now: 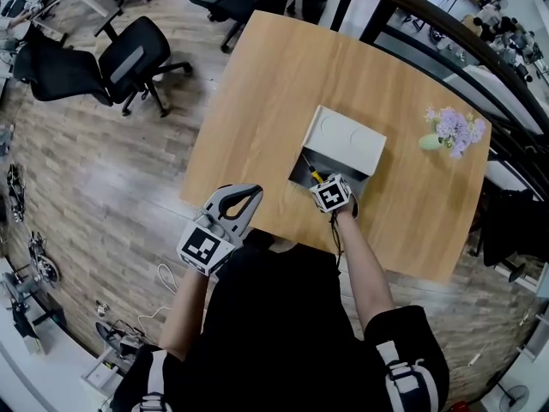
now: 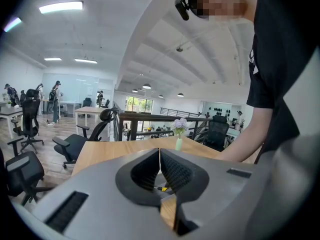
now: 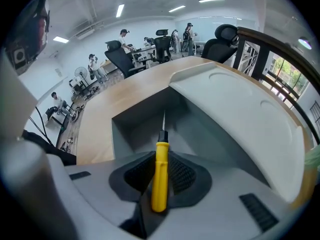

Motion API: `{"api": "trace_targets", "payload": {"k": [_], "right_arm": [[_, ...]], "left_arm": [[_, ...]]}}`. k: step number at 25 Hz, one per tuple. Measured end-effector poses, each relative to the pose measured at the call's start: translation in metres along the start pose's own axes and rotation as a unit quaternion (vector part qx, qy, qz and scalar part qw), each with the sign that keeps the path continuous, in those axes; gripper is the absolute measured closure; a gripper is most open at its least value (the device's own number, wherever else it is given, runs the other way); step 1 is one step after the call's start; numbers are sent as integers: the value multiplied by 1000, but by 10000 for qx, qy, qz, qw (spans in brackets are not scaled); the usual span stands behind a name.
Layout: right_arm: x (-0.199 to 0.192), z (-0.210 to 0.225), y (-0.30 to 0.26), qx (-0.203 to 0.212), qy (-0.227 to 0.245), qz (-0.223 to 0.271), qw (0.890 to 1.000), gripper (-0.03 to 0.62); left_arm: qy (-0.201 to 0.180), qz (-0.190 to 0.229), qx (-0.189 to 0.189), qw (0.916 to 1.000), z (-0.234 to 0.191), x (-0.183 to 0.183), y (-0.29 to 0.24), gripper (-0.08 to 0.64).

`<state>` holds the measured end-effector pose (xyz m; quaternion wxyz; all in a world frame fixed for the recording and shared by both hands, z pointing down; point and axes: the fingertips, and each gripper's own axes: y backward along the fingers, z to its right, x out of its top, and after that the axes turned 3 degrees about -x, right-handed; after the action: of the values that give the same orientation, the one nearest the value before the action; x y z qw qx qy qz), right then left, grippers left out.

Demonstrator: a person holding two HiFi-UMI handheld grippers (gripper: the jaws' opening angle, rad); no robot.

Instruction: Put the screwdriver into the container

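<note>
A yellow-handled screwdriver [image 3: 160,176] with a thin metal blade is clamped between the jaws of my right gripper [image 3: 161,173], blade pointing down into the open grey container [image 3: 142,126]. In the head view that right gripper [image 1: 321,181] hovers over the container's [image 1: 302,171] near opening, the screwdriver [image 1: 314,175] sticking out ahead of it. The container's white lid [image 1: 346,140] is slid back over the far half. My left gripper [image 1: 244,202] hangs off the table's near edge with its jaws together and nothing between them; its jaws meet in the left gripper view [image 2: 160,170].
The wooden table [image 1: 257,93] carries a small vase of purple flowers [image 1: 453,131] at the far right. Black office chairs [image 1: 129,58] stand on the floor to the left. A dark railing [image 1: 446,33] runs behind the table.
</note>
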<state>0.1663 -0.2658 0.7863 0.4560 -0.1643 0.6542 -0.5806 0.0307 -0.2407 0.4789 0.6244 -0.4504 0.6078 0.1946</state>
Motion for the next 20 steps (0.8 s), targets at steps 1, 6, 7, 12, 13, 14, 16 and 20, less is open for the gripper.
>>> {"api": "trace_targets", "payload": {"k": [1, 6, 7, 12, 13, 14, 16, 20], "right_arm": [[1, -2, -2, 54, -23, 7, 10000, 505], [0, -4, -8, 199, -155, -55, 9997, 500], [-1, -3, -8, 231, -225, -43, 9995, 492], [0, -2, -4, 365, -562, 12, 9978, 453], [0, -2, -3, 328, -562, 28, 9979, 446], [1, -2, -2, 289, -560, 47, 9980, 445], [1, -2, 0, 218, -560, 99, 9981, 445], [6, -3, 14, 86, -524, 307, 9981, 445]], "left_arm": [[11, 45, 10, 10000, 0, 1, 0, 537], [21, 75, 34, 10000, 0, 0, 4, 537], [27, 82, 32, 10000, 1, 1, 4, 537], [35, 163, 21, 9999, 2, 4, 7, 537], [35, 156, 14, 9999, 2, 4, 8, 537], [34, 152, 3, 9999, 2, 4, 9, 537], [21, 165, -28, 9999, 3, 4, 10, 537], [-18, 218, -142, 9997, 3, 5, 11, 537]]}}
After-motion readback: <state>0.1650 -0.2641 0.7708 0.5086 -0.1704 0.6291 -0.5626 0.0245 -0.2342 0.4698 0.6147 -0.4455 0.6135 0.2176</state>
